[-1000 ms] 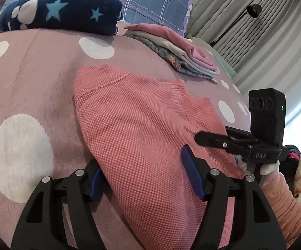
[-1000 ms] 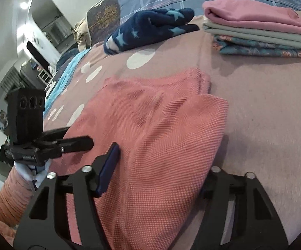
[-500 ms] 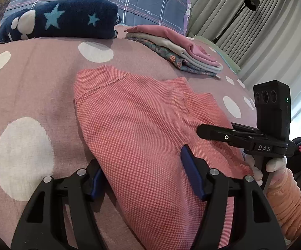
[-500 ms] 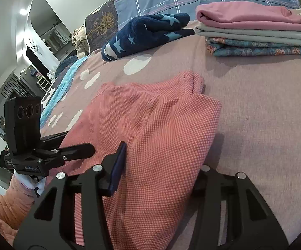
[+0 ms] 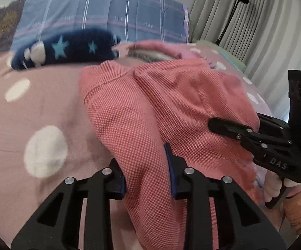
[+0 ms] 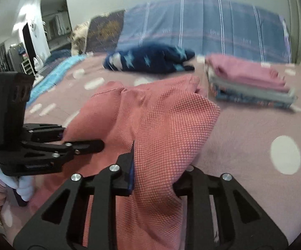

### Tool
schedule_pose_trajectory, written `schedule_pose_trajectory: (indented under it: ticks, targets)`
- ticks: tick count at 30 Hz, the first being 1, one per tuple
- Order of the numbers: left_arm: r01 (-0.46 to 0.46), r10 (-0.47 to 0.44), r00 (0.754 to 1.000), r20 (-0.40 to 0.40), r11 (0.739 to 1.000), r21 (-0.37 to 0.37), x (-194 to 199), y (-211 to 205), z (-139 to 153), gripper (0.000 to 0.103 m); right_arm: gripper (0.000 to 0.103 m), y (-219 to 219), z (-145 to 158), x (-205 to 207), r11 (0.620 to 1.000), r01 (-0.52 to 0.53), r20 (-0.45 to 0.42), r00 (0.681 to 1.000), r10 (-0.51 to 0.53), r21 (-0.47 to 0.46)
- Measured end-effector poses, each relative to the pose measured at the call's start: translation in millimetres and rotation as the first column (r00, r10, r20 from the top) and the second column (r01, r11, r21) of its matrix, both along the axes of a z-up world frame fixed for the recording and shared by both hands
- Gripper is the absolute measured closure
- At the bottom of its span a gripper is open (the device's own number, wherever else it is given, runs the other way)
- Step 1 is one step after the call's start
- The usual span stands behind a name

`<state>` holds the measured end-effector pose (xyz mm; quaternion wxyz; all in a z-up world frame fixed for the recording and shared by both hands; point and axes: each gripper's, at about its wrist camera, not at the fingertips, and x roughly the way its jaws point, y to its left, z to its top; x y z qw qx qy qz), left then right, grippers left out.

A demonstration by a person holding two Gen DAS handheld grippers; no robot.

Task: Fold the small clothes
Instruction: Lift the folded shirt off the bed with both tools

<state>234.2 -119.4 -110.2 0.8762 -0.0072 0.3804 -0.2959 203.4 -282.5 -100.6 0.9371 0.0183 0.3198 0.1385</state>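
Looking through the left wrist, I see my left hand-held gripper (image 5: 147, 169) pinching the coral garment (image 5: 150, 104), lifted off the bed (image 5: 36, 104); through the right wrist, my right hand-held gripper (image 6: 153, 171) pinches its other corner, beside the folded stack (image 6: 250, 81).

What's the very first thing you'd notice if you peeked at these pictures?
The big coral-red waffle garment, bunched up in the middle of the bed, with the left gripper and right gripper each pinching its near edge. Behind it lie a navy blanket with stars and a neat stack of folded clothes on the pink polka-dot bedspread.
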Motion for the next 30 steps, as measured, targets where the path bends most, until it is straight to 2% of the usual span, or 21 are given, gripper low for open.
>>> schedule_pose_trajectory:
  ticks: [7,16,23,30]
  targets:
    - [0.015,-0.015,0.983,0.182,1.0,0.001,-54,-1,63,0.074,0.079,4,50,-60,0.999,0.019,0.18,0.984,-0.011,-0.039]
    - [0.046,-0.043,0.948,0.315,0.999,-0.002,-100,-18,110,0.074,0.079,-9,101,-122,0.997,0.067,0.337,0.94,-0.048,-0.046]
    - [0.081,-0.073,0.926,0.369,0.997,-0.004,-104,-37,133,0.074,0.079,-27,125,-146,0.993,0.109,0.407,0.91,-0.079,-0.051]
    - [0.117,-0.122,0.89,0.44,0.992,0.039,-88,-69,161,0.073,0.079,-53,152,-140,0.982,0.174,0.463,0.878,-0.12,-0.076]
